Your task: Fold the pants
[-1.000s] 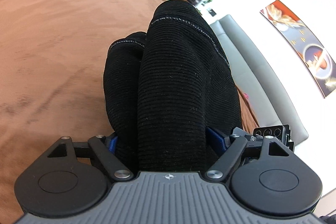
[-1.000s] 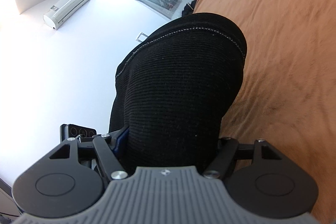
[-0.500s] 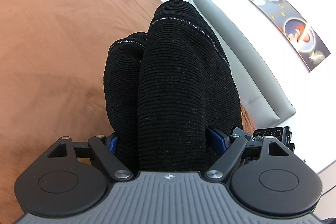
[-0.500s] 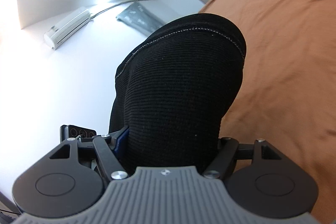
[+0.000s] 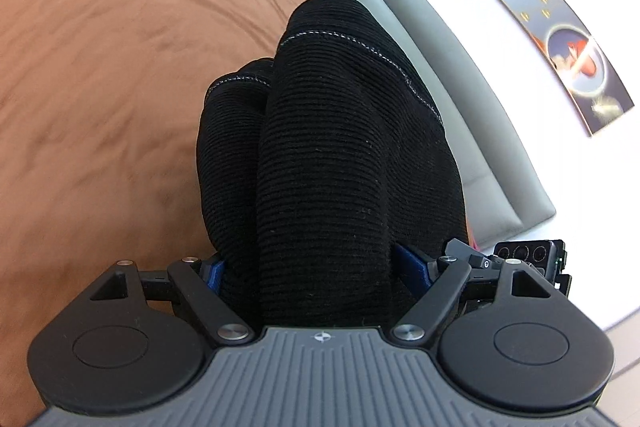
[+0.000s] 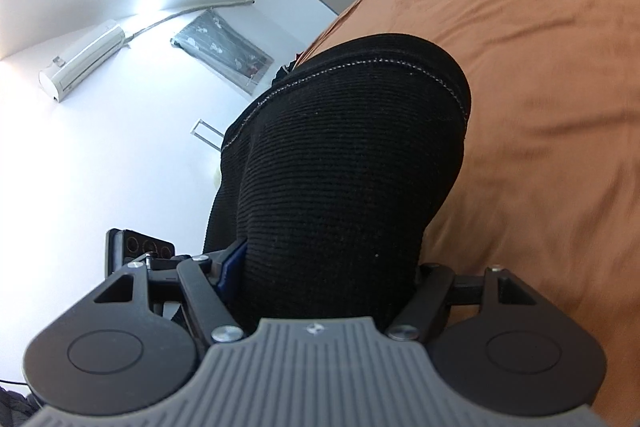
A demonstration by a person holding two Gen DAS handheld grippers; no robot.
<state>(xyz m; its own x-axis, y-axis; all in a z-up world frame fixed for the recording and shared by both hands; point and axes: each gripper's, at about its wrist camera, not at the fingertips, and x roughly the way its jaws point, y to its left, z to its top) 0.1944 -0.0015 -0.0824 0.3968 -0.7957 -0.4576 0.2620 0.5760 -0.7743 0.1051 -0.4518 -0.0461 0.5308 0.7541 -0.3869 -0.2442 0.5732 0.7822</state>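
The black ribbed pants [image 5: 332, 163] fill the middle of the left wrist view, bunched in thick folds with a pale stitched hem on top. My left gripper [image 5: 320, 259] is shut on them; the cloth hides the fingertips and only the blue pads show at each side. In the right wrist view the same pants [image 6: 340, 163] bulge out of my right gripper [image 6: 328, 267], which is shut on them too. Both grippers hold the cloth up above the brown bedspread [image 5: 100, 67].
The brown bedspread [image 6: 540, 67] lies below and beside the pants. A grey sofa [image 5: 460, 99] and a wall picture [image 5: 552, 27] are right of the left gripper. An air conditioner [image 6: 84, 59] and a white wall are left of the right gripper.
Both grippers keep the same hold on the pants. The background has shifted in both views, so both grippers have swung with the cloth over the bed.
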